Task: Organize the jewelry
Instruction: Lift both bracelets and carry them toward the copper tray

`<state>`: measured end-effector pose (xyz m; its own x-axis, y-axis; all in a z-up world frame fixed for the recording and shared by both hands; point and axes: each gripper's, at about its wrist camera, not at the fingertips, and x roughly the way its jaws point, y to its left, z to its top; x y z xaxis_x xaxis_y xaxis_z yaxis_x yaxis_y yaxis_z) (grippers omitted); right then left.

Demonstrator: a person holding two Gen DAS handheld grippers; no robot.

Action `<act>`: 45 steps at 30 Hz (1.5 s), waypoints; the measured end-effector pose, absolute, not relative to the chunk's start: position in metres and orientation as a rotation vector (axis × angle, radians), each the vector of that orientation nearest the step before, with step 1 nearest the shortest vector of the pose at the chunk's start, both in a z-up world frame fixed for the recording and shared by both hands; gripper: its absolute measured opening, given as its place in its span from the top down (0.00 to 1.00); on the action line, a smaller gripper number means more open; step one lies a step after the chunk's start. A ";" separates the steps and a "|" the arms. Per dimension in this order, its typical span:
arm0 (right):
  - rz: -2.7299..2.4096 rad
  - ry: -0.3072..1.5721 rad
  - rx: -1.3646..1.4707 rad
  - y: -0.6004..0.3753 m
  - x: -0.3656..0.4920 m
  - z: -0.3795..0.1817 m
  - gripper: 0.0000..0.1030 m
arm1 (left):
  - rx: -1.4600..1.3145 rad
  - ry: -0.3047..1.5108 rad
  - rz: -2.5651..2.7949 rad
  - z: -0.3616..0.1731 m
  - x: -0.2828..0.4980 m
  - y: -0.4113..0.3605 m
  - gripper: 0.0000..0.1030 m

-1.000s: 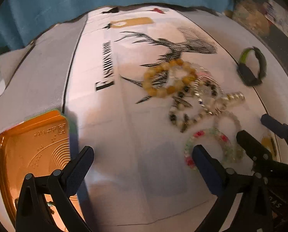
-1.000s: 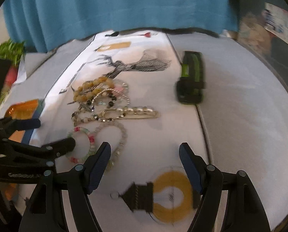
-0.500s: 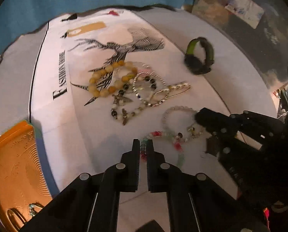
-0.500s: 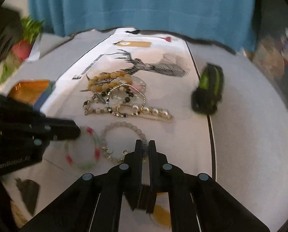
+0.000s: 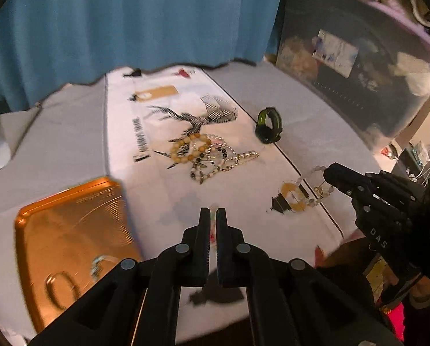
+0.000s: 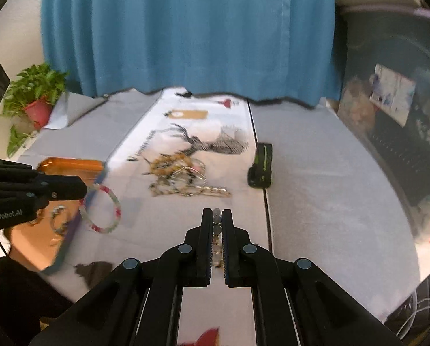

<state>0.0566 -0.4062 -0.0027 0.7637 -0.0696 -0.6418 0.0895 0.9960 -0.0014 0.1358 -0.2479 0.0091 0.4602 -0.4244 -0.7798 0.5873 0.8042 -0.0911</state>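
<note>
Left gripper (image 5: pixel 213 216) pinches a pink-green bead bracelet (image 6: pixel 101 210) at left of the right view; right gripper (image 6: pixel 217 216) pinches a pale bead bracelet (image 5: pixel 315 184). Jewelry pile (image 5: pixel 209 155) lies centre, green band (image 5: pixel 268 125) upper right, orange tray (image 5: pixel 70 230) lower left

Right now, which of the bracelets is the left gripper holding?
The left gripper holds the pale green bracelet with pink-red beads, hanging clear of the table. The right gripper pinches the pale grey beaded one; the rest lie piled.
</note>
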 end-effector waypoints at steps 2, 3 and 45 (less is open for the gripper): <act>-0.074 0.678 0.028 -0.394 0.039 0.008 0.94 | 0.189 0.874 -0.619 0.021 0.116 -0.230 0.98; -0.065 0.674 0.026 -0.387 0.032 0.012 0.94 | 0.181 0.865 -0.614 0.026 0.108 -0.221 0.98; -0.076 0.736 0.131 -0.387 0.001 -0.003 0.94 | 0.272 1.022 -0.733 -0.024 0.098 -0.223 0.96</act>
<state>0.0013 -0.3873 -0.0032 0.7386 -0.0235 -0.6737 0.1154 0.9891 0.0919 0.0981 -0.2227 -0.0236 0.3124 -0.4259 -0.8491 0.6679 0.7341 -0.1225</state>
